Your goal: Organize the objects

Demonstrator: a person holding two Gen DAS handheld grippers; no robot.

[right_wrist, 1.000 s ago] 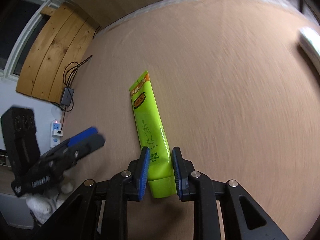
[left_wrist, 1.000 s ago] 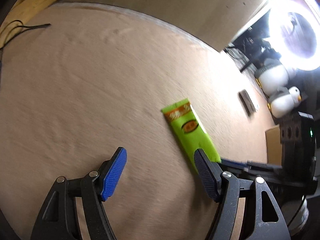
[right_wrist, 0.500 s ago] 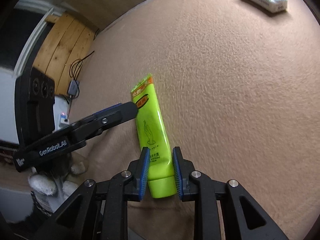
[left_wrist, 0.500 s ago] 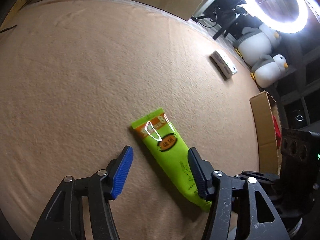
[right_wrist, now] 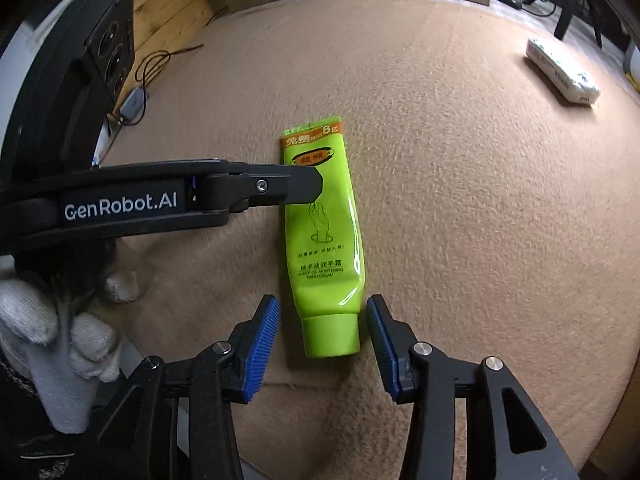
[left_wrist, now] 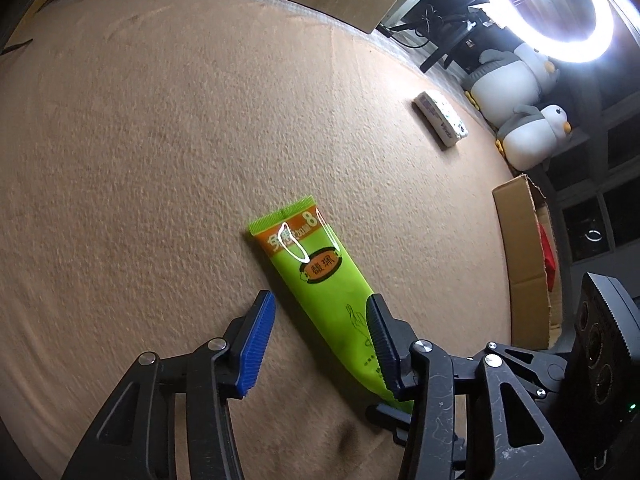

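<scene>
The tube (right_wrist: 322,216) lies flat mid-worktop (right_wrist: 480,200), long axis along the right gripper (right_wrist: 323,342), cap between its just-opened, non-touching jaws. The left gripper (left_wrist: 320,338), closing, half-wide, straddles the tube's body crosswise, nearer.

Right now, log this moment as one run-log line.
object: green tube flat on tan cloth | right gripper: just opened, straddles cap, released | left gripper: closing around tube middle, not gripping
</scene>
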